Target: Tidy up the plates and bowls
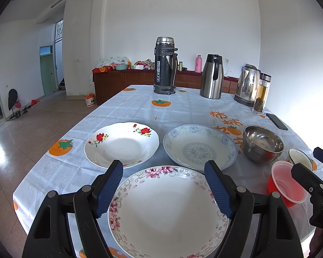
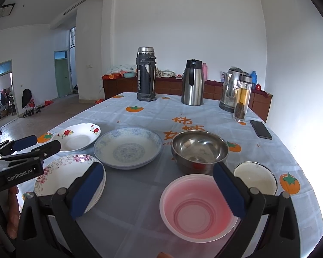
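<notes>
Three plates lie on the table: a pink-flowered plate (image 1: 168, 210) (image 2: 62, 176) nearest, a red-flowered plate (image 1: 121, 144) (image 2: 77, 137) at far left, and a blue-patterned plate (image 1: 199, 146) (image 2: 128, 147) in the middle. To the right stand a steel bowl (image 1: 262, 144) (image 2: 199, 148), a red plastic bowl (image 1: 287, 182) (image 2: 199, 207) and a small white enamel bowl (image 1: 301, 157) (image 2: 256, 177). My left gripper (image 1: 163, 189) (image 2: 35, 144) hangs open above the pink-flowered plate. My right gripper (image 2: 159, 189) (image 1: 308, 161) is open over the red plastic bowl's left side. Neither holds anything.
At the back of the table stand a black thermos (image 1: 164, 65), a steel jug (image 1: 212, 76), an electric kettle (image 1: 246, 85) and a glass tea bottle (image 1: 261, 93). A phone (image 2: 261, 129) lies at the right edge. The table's left edge drops to tiled floor (image 1: 21, 142).
</notes>
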A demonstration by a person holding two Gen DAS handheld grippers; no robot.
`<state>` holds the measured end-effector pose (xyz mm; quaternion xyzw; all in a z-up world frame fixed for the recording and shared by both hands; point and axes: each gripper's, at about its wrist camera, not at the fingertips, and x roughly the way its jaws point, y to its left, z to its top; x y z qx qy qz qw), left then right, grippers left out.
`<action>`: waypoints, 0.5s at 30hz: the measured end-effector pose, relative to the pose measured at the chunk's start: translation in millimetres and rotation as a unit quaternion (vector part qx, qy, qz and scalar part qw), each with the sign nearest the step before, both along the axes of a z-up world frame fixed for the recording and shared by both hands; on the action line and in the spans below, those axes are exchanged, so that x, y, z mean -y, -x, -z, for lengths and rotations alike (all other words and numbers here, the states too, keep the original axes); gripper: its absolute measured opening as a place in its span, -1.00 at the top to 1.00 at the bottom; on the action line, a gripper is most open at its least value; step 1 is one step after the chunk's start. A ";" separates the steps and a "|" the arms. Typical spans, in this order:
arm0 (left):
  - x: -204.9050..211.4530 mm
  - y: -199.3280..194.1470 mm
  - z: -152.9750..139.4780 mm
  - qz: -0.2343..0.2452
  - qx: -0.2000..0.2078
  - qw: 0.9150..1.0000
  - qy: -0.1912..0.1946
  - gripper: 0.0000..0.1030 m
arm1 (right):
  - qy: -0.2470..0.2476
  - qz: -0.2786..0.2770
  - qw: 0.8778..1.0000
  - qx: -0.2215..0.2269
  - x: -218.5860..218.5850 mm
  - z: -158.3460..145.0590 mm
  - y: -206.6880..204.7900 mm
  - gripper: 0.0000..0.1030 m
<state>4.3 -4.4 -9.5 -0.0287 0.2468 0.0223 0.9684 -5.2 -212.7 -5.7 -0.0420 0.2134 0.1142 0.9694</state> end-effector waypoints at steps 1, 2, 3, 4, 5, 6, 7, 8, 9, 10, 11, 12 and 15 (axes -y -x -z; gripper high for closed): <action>0.3 -0.2 -0.2 0.000 0.000 1.000 0.000 -0.55 | 0.000 0.000 1.000 0.000 0.6 -0.4 0.0 -1.00; -0.3 -0.1 0.0 0.000 0.000 1.000 0.000 -0.55 | 0.000 0.001 1.000 0.001 0.9 -0.6 -0.3 -1.00; -0.4 0.0 0.0 0.000 0.000 1.000 0.001 -0.55 | 0.001 0.001 1.000 0.001 0.2 0.2 0.3 -1.00; 0.3 -0.2 -0.2 0.000 0.000 1.000 0.001 -0.55 | 0.000 0.000 1.000 0.000 1.1 -0.6 -0.4 -1.00; 0.7 -0.4 -0.4 0.000 0.000 1.000 0.001 -0.55 | -0.001 0.000 1.000 0.000 0.7 -0.1 0.1 -1.00; 0.7 -0.4 -0.4 0.000 0.000 1.000 0.001 -0.55 | -0.001 0.000 1.000 0.001 0.4 0.2 0.4 -1.00; 0.0 -0.1 -0.1 0.000 0.000 1.000 0.001 -0.55 | 0.000 0.001 1.000 0.000 0.8 -0.7 -0.4 -1.00; 0.9 -0.5 -0.5 0.000 0.000 1.000 0.000 -0.55 | 0.000 0.000 1.000 0.000 0.9 -0.8 -0.4 -1.00; 0.3 -0.4 -0.2 -0.001 0.000 1.000 0.000 -0.55 | 0.000 0.000 1.000 0.000 0.1 -0.1 0.1 -1.00; 0.6 -0.4 -0.3 -0.001 0.000 1.000 0.000 -0.55 | 0.000 0.000 1.000 0.000 0.5 0.7 0.1 -1.00; 0.9 -0.5 -0.5 0.000 0.000 1.000 0.000 -0.55 | 0.000 0.001 1.000 0.000 0.5 0.6 0.1 -1.00; 1.0 -0.5 -0.6 0.000 0.000 1.000 0.000 -0.55 | 0.000 0.000 1.000 0.000 0.4 0.6 0.1 -1.00; 0.9 -0.6 -0.6 0.000 0.000 1.000 0.000 -0.55 | 0.000 0.000 1.000 0.001 -0.6 1.2 0.5 -1.00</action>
